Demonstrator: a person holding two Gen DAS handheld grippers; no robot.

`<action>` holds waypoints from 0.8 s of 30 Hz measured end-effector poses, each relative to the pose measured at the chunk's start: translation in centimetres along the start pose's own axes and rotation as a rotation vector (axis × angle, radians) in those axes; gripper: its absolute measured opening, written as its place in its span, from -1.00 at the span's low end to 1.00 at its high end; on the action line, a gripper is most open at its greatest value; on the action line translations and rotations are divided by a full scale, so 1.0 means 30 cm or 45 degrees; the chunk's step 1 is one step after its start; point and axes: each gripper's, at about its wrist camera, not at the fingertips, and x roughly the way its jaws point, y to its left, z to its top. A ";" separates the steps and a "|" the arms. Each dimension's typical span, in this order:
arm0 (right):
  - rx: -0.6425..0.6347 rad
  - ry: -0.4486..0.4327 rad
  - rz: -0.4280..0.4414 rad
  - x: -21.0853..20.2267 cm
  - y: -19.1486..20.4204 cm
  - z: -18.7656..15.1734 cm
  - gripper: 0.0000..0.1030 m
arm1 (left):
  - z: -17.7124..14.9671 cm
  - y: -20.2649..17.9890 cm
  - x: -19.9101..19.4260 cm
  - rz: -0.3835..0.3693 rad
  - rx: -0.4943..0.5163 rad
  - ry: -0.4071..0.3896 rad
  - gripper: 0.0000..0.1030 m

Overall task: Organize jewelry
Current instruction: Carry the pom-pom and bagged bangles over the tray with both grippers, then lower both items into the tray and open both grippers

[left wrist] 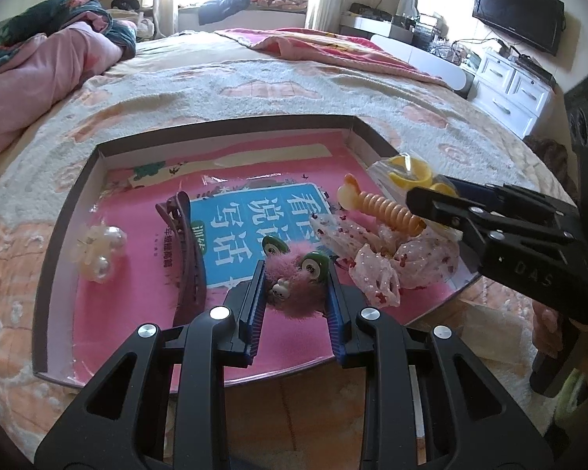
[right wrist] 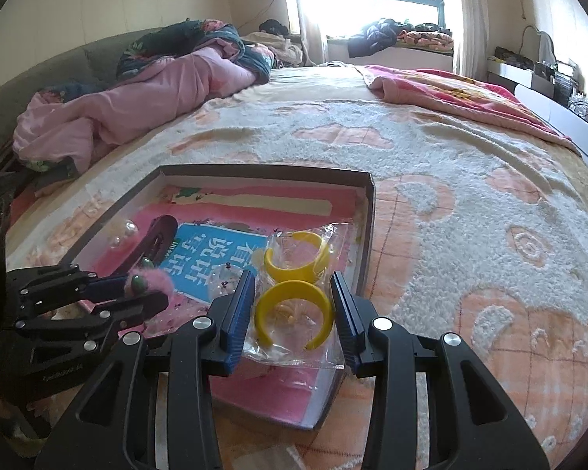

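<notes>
A shallow box (left wrist: 356, 125) with a pink book inside lies on the bed. My left gripper (left wrist: 294, 270) is shut on a fuzzy pink hair clip (left wrist: 290, 286) with green eyes, over the box's near side; it also shows in the right wrist view (right wrist: 153, 280). My right gripper (right wrist: 292, 284) is shut on a clear bag of yellow bracelets (right wrist: 294, 309), at the box's right edge (right wrist: 368, 211). In the box lie a pearl clip (left wrist: 98, 250), a maroon hair clip (left wrist: 188, 250), an orange spiral tie (left wrist: 388, 209) and dotted pink bows (left wrist: 376, 262).
The bed has a cream and orange blanket (right wrist: 470, 215). A pink quilt (right wrist: 137, 105) is heaped at the far left. A white dresser (left wrist: 509, 86) and a wall TV (left wrist: 517, 11) stand at the right.
</notes>
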 end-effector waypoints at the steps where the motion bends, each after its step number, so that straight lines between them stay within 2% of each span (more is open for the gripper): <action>1: 0.000 0.005 0.002 0.009 0.000 0.001 -0.27 | -0.001 0.003 0.002 -0.002 -0.005 0.003 -0.61; 16: 0.042 0.052 0.032 0.053 -0.012 -0.012 -0.20 | -0.015 0.004 0.028 0.001 -0.024 0.031 -0.59; 19: 0.044 0.049 0.034 0.050 -0.010 -0.015 -0.07 | -0.018 0.007 0.029 0.001 -0.032 0.030 -0.59; 24: 0.065 0.050 0.039 0.036 -0.016 -0.018 0.00 | -0.020 0.017 0.027 0.009 -0.045 0.030 -0.57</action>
